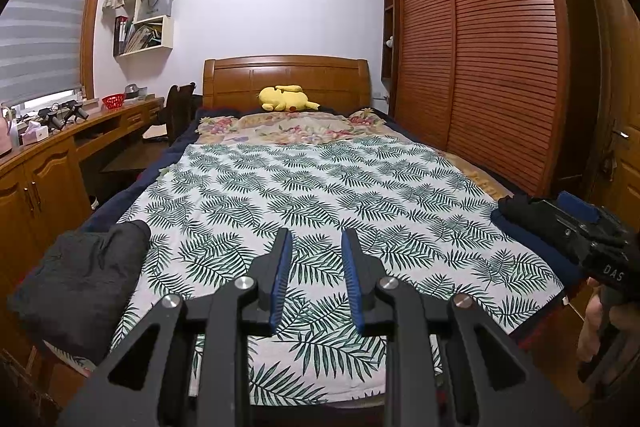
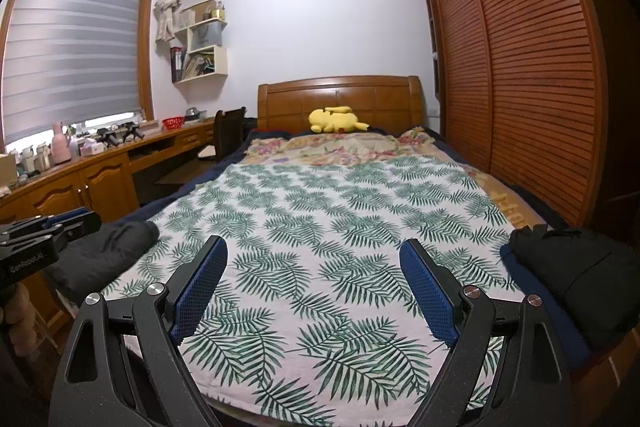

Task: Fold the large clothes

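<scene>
Clothes are seen folded at both near corners of the bed (image 1: 224, 75): a grey bundle (image 1: 80, 279) at the left, a black stack (image 2: 580, 267) on a blue piece at the right. Between them a leaf-print sheet (image 2: 320, 227) is spread flat. A yellow plush (image 1: 286, 99) is laid by the headboard. The left hand-held gripper (image 1: 314, 259) is held over the sheet with 2 fingers narrowly parted, nothing between. The right hand-held gripper (image 2: 314, 267) is spread wide, empty.

Dark grey garment (image 1: 80, 279) lies bunched at the bed's left edge; black garment (image 2: 580, 267) folded right.
</scene>
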### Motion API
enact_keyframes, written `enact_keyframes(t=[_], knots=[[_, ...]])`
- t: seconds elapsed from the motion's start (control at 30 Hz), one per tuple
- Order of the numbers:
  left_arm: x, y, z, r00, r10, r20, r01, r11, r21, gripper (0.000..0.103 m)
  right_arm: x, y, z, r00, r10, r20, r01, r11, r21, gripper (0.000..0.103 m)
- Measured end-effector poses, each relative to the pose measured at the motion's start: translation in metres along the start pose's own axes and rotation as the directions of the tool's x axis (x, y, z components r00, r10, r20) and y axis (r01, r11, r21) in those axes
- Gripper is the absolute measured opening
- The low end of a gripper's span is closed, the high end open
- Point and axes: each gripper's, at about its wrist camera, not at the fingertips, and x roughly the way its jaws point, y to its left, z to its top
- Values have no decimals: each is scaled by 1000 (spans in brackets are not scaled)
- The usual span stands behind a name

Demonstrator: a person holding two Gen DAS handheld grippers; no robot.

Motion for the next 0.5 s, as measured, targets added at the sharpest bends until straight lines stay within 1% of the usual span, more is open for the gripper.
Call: enact_keyframes(t=[0.5], knots=[[0, 0, 0, 1000, 0, -1, 0, 1000, 0, 24, 0, 0, 0, 1000, 4, -2, -4, 1000, 0, 90]])
